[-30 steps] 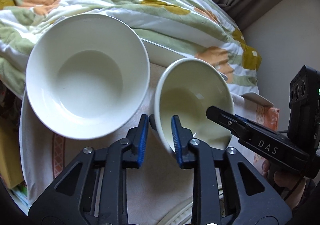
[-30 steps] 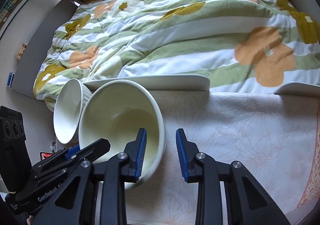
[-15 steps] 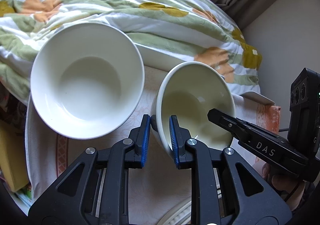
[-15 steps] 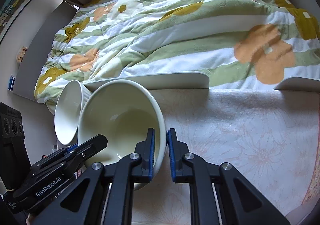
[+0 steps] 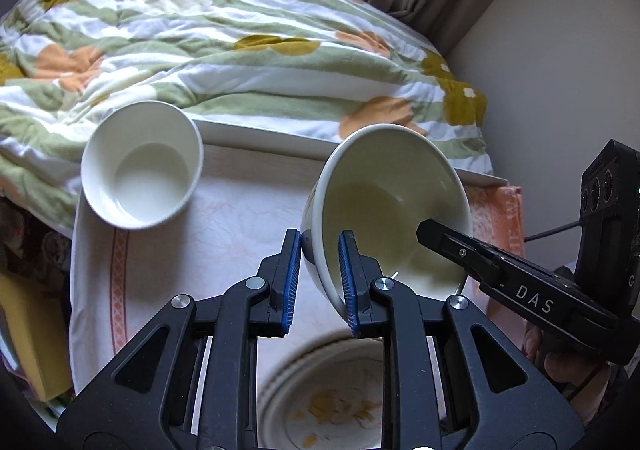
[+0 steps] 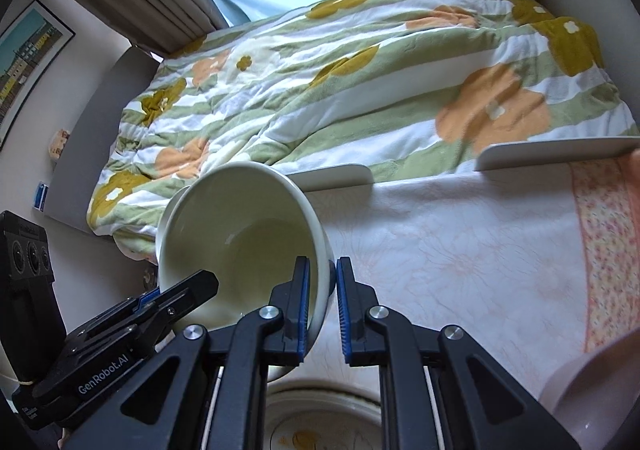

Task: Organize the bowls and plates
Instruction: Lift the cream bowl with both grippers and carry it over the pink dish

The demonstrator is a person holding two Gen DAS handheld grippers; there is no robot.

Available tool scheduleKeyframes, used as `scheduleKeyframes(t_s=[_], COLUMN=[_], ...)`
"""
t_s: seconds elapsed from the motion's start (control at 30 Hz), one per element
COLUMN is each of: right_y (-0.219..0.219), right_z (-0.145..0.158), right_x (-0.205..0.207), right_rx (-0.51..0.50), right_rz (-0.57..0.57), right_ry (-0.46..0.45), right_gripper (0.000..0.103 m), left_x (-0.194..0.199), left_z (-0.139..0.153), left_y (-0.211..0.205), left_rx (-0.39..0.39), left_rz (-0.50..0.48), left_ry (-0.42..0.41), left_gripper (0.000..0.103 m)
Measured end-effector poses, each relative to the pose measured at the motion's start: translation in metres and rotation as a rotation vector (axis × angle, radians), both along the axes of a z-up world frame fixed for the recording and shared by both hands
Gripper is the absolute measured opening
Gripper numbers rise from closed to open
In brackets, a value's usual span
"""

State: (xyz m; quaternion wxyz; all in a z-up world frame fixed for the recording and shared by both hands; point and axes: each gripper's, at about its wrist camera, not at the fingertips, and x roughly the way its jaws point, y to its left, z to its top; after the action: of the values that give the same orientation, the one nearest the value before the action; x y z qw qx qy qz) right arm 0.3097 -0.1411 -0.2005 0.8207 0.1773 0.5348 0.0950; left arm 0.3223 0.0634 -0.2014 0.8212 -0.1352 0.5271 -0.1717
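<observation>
Cream bowl (image 5: 390, 209): tilted, its mouth turned toward you, raised off the counter (image 5: 240, 217) near its far edge, between your 2 grippers.
Left gripper (image 5: 319, 282): your jaws pinch the bowl's rim on its left side, 1 blue pad inside the wall and 1 outside.
Right gripper (image 6: 321, 310): your jaws pinch the opposite side of the rim the same way, wall between the pads.
White bowl (image 5: 142, 169): upright at the counter's far left corner, well apart from the held bowl.
Patterned plate (image 5: 328, 398): flat at the near edge, below both grippers.
Cloth (image 6: 460, 250): pale floral cover over the counter.
Floral blanket (image 6: 360, 89): on the bed beyond the far edge.
</observation>
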Motion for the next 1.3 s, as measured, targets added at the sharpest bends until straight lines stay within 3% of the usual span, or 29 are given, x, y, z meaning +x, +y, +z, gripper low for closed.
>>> scheduleKeyframes(t_s=[0.33,0.53,0.83,1.3], right_y=[-0.084,-0.148,-0.215,-0.242], right_z=[0.041,0.047,0.027,-0.049], right_x=[-0.086,-0.134,-0.173,-0.168], right_rx=[-0.002,-0.021,-0.039,-0.041], right_rz=[-0.067,-0.125,-0.186,-0.145], right_ry=[-0.048,-0.051,-0.001,0.081], right_gripper=[0.012,0.012,0.012,0.012], left_x=[-0.076,-0.117,-0.153,-0.144], left_z=[0.048,0.049,0.019,-0.052], left_y=[-0.090,-0.156,-0.237,-0.281], left_rx=[-0.025,-0.040,-0.007,0.210], left_rz=[-0.077,-0.140,-0.224,-0.301], left_ry=[-0.051,-0.040,0.029,0.050], left_gripper=[0.017,0.017,0.017,0.017])
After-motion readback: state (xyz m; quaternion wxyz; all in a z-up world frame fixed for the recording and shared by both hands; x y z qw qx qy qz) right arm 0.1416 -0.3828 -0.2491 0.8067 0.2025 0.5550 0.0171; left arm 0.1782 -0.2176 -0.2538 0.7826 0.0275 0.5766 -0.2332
